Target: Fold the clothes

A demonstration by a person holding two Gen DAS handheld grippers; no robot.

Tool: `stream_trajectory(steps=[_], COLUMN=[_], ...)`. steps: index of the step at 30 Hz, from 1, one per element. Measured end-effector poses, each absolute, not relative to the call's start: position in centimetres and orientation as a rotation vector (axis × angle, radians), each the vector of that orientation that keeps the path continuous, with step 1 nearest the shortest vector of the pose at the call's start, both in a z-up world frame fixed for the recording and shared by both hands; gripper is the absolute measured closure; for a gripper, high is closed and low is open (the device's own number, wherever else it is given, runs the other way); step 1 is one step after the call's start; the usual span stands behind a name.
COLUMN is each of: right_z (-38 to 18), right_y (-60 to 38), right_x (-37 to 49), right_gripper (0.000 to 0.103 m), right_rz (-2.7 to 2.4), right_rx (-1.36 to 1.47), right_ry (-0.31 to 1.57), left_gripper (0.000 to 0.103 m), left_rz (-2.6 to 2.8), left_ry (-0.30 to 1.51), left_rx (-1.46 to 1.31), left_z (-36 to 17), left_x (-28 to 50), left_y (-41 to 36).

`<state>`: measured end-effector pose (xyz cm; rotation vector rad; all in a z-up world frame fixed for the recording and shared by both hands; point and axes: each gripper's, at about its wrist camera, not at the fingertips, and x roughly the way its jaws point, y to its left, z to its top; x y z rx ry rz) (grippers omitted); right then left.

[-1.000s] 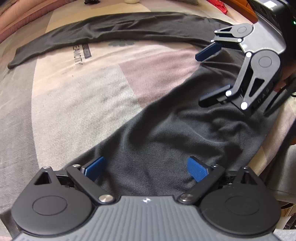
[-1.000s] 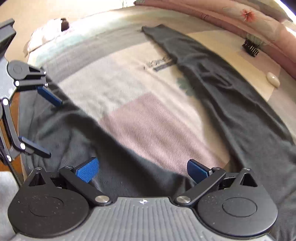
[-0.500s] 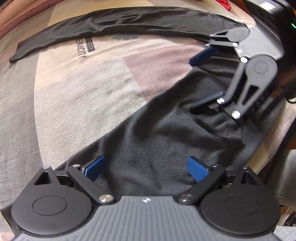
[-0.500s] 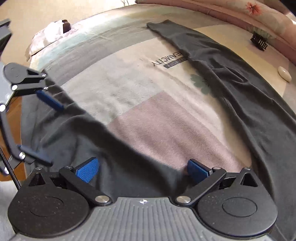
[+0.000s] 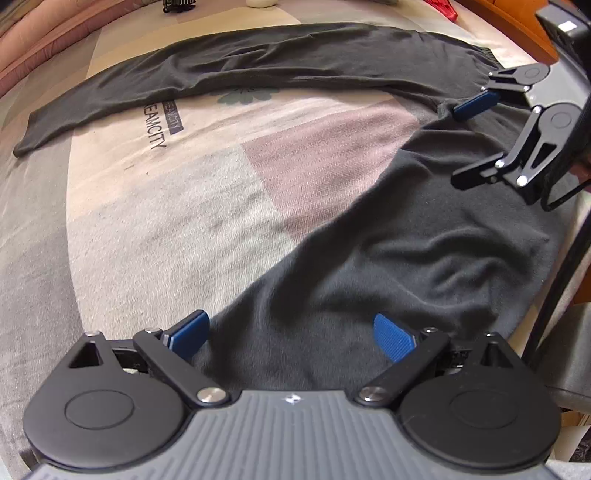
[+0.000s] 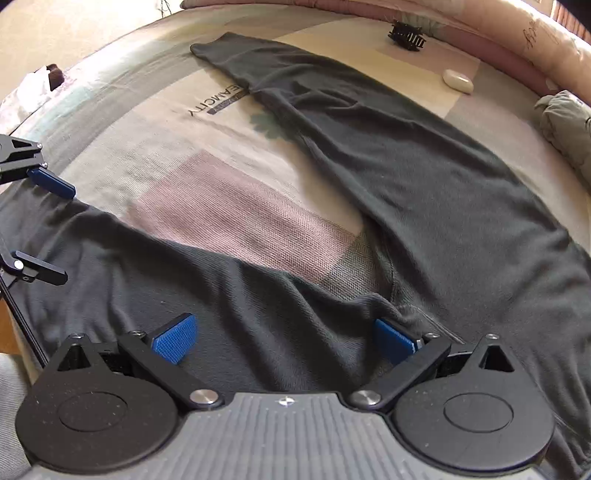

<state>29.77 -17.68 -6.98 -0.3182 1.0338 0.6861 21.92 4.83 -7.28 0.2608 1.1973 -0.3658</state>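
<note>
Support: bed (image 6: 236,206), covered with a sheet of pink, grey and cream blocks, printed lettering and a flower motif. Lying on it: dark grey trousers (image 6: 424,184), legs spread in a V with bare sheet between them. Far edge: black hair clip (image 6: 406,35), white oval case (image 6: 458,80), well apart from the trousers. Grey-green crumpled cloth (image 6: 565,125) at right edge. Pink quilt (image 6: 480,26) along far side.
</note>
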Motion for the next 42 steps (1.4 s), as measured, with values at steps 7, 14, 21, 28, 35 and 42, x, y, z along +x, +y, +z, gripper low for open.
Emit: stream_trajectory(steps=[7, 14, 21, 28, 35, 42], right_z=[-6.7, -6.3, -7.8, -7.1, -5.2, -7.1], right_y=[-17.5, -18.1, -16.5, -16.4, -15.8, -13.5], right_x=[31.6, 33.9, 36.0, 36.1, 38.2, 40.3], right_gripper=[0.000, 0.000, 0.000, 0.000, 0.000, 0.000], right_rz=[0.717, 0.709, 0.711, 0.763, 0.778, 0.807], right_rx=[-0.297, -0.266, -0.251, -0.191, -0.155, -0.119], right_ry=[0.988, 0.982, 0.987, 1.080, 1.065, 1.186], left_gripper=[0.008, 0.008, 0.008, 0.008, 0.008, 0.008], left_rz=[-0.324, -0.286, -0.314, -0.266, -0.215, -0.204], left_ry=[1.182, 1.168, 1.158, 1.157, 1.154, 1.144], left_rx=[0.293, 0.272, 0.252, 0.229, 0.222, 0.207], left_z=[-5.6, -5.3, -6.1, -5.7, -6.1, -6.0], left_x=[22.8, 24.4, 24.9, 25.0, 25.0, 25.0], left_y=[3.9, 3.3, 2.4, 4.1, 5.9, 6.7])
